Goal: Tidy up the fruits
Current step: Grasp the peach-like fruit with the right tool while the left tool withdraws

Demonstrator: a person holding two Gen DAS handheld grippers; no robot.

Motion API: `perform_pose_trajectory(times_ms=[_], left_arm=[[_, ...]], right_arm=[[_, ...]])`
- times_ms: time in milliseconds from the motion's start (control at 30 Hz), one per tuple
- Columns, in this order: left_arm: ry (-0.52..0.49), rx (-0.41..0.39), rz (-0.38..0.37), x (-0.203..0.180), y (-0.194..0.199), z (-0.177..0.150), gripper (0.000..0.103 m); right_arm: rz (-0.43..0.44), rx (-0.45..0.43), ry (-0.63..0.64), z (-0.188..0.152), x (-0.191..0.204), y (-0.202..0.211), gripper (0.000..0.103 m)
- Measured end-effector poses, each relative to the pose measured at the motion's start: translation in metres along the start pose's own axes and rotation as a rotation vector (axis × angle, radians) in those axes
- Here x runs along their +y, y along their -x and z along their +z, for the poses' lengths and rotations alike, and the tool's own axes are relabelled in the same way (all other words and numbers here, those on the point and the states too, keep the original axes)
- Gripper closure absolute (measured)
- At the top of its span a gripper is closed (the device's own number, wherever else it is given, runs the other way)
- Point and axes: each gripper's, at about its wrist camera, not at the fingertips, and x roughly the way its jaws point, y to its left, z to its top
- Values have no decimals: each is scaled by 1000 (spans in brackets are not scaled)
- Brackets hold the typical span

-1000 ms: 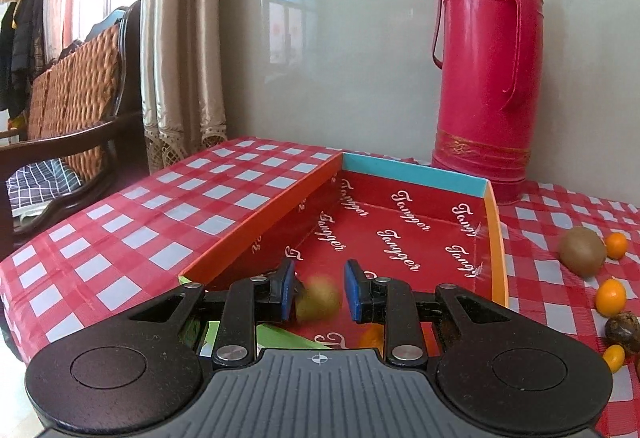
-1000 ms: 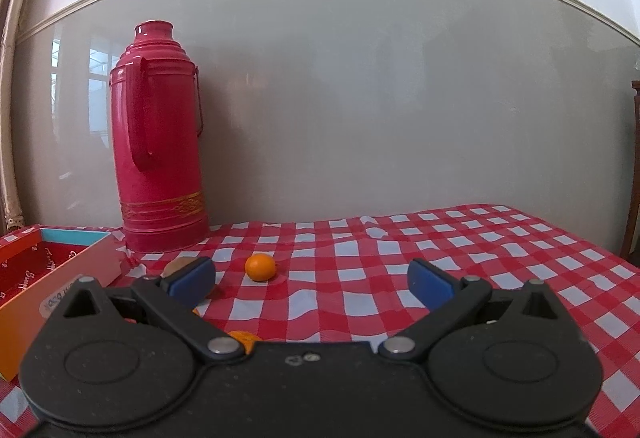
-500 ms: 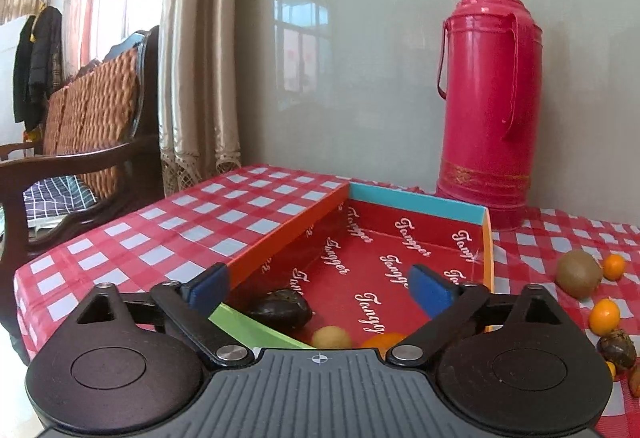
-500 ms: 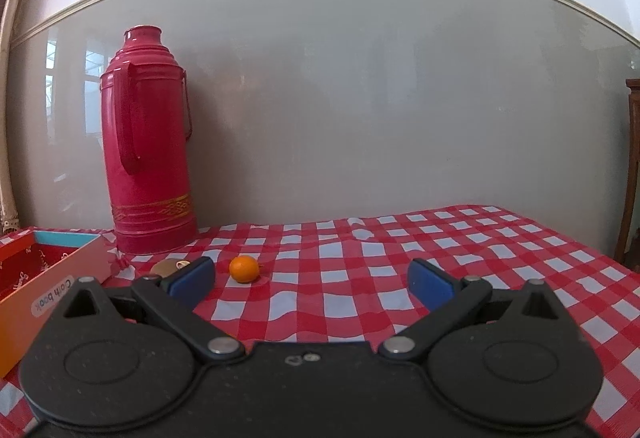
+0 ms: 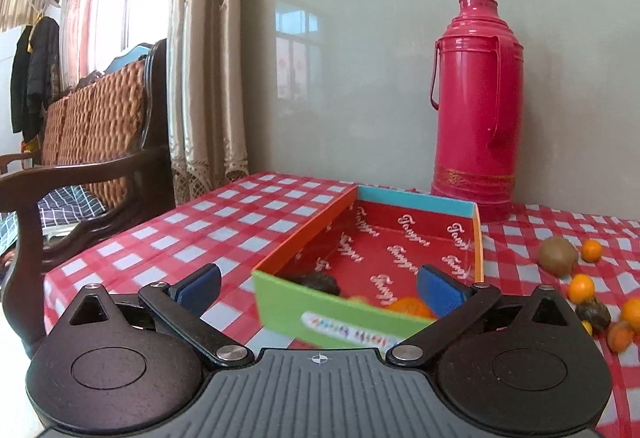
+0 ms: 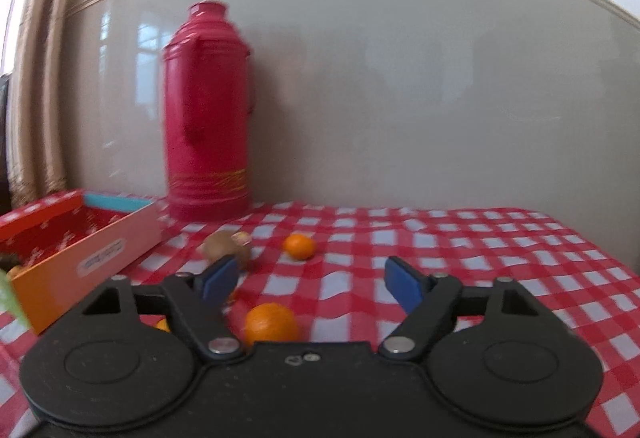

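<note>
Several fruits lie in two groups. Inside the shallow box, on its red printed floor near the green front wall, sit a dark wrinkled fruit and an orange one, the latter partly hidden behind the wall. The rest are loose on the red-and-white checked table to the right of the box: a brown kiwi with a small orange just beside it, another small orange nearer the camera, a dark wrinkled fruit and more orange pieces at the frame's right edge, blurred.

The left hand-held gripper hovers in front of the box's green wall, its blue pads spread as wide as they go and opening, holding nothing; the box's near end lies in the gap between them.

The right hand-held gripper points over the loose fruit, its jaws closing but still well apart and gripping nothing. An orange lies on the cloth low between the fingers, close to the gripper body. The kiwi sits just beyond its left pad.

A tall red thermos stands behind the box against the grey wall panel. A wooden chair with a woven back stands beyond the table's left edge, by the curtain.
</note>
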Motion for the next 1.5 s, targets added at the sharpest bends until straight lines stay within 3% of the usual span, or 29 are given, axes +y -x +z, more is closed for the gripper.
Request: perform_pose_trajectory(times_ms=[33,100,200,367,633,1033,1500], left_arm=[[4,-2,3,3,4,-1,0],[3,-2,7,8,8,-4,0],[18,-11,26,14,10,-5,0],[76,12,58,29,3,-6,0],[145,36,103,51,-4,-10,0],[153,69,140,68,-10,-13,0],[163,88,134,73,-14,-15,0]], right_arm=[[21,12,5,-1,3,-1,39],[71,39,19,-2,11,-3,56],[124,88,51,-5,25,-8,68],[153,164,88,-12,44,-16,69],[138,231,17,-13,38,-26,69],[143,328,-44,-16,36,-40,79],[133,283,-41,-7,37,-32,80]])
